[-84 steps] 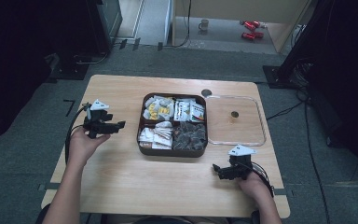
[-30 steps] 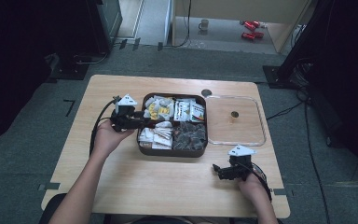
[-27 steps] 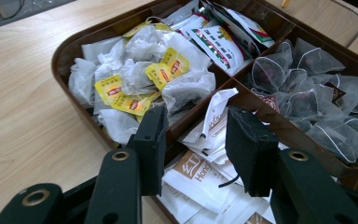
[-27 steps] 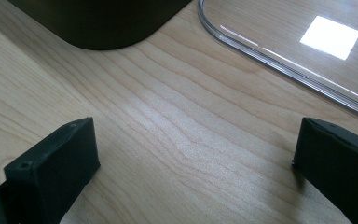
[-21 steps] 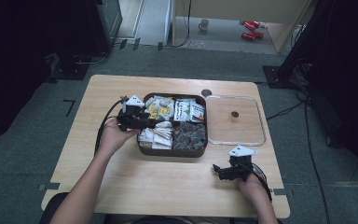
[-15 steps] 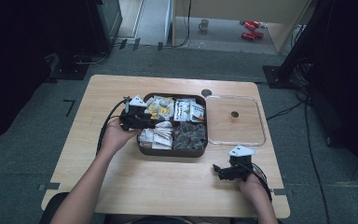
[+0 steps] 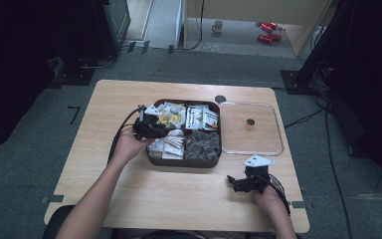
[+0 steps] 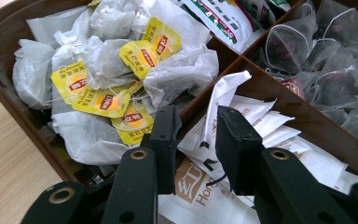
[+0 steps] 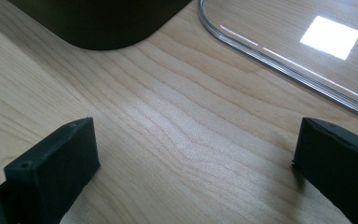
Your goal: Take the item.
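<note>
A light wooden counter point(image 7: 179, 194) with rounded corners stands on grey carpet. Near its middle sits a dark brown, rounded-square compartment tray point(image 7: 151, 160) holding tea bags and sachets. Just beside it on the right lies a clear plastic square lid point(image 7: 258, 149) with a small dark knob at its centre. A small dark round spot point(image 7: 220, 98) marks the counter's far edge.

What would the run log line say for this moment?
left gripper: open over tea box, at white sachets | right gripper: open, on table | clear lid: beside box
</note>
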Motion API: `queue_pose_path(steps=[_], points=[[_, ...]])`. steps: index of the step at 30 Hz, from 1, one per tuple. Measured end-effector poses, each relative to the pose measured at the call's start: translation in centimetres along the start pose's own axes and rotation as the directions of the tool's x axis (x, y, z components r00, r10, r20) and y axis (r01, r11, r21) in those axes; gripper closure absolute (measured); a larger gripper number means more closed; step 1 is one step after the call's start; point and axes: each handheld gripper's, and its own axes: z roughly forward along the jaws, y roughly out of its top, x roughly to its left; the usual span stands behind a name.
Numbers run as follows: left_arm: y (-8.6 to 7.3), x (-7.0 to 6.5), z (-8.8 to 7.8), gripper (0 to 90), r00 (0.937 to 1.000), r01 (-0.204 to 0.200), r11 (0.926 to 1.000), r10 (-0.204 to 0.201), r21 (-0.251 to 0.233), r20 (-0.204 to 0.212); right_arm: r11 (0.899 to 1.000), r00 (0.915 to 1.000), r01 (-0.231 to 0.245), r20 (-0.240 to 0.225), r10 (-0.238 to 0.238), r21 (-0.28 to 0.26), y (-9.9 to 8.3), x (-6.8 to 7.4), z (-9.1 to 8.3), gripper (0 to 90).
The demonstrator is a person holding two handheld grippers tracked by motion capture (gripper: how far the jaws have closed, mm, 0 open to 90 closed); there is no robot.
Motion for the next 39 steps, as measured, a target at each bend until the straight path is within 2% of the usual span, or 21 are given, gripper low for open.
queue_pose_path(steps=[7, 14, 17, 24, 30, 39], points=[[-0.1, -0.1, 0.8, 72.6, 0.9998, -0.019, 0.9992, 0.019, 0.035, 0.002, 1.000, 1.0000, 0.000, 0.000, 0.000, 0.000, 0.0, 0.0, 0.0, 0.0], [0.0, -0.4, 1.2, 76.9, 0.9992, -0.038, 0.9982, 0.039, 0.046, -0.003, 1.000, 1.0000, 0.000, 0.000, 0.000, 0.000, 0.0, 0.0, 0.0, 0.0], [0.3, -0.8, 1.5, 78.5, 0.9963, -0.082, 0.9918, 0.084, 0.098, -0.018, 1.000, 1.0000, 0.000, 0.000, 0.000, 0.000, 0.0, 0.0, 0.0, 0.0], [0.4, -0.7, 1.7, 83.4, 0.9957, -0.090, 0.9896, 0.092, 0.112, -0.009, 1.000, 1.0000, -0.001, 0.002, 0.001, 0.000, -0.1, 0.0, -0.1, 0.0], [0.5, -0.8, 1.8, 87.7, 0.9928, -0.116, 0.9852, 0.119, 0.126, -0.015, 1.000, 1.0000, -0.001, 0.001, 0.001, 0.000, -0.1, 0.0, -0.1, 0.0], [0.5, -0.5, 1.5, 89.4, 0.9950, -0.100, 0.9877, 0.099, 0.121, 0.012, 1.000, 1.0000, -0.001, 0.002, 0.001, 0.000, -0.1, 0.0, -0.1, 0.0]])
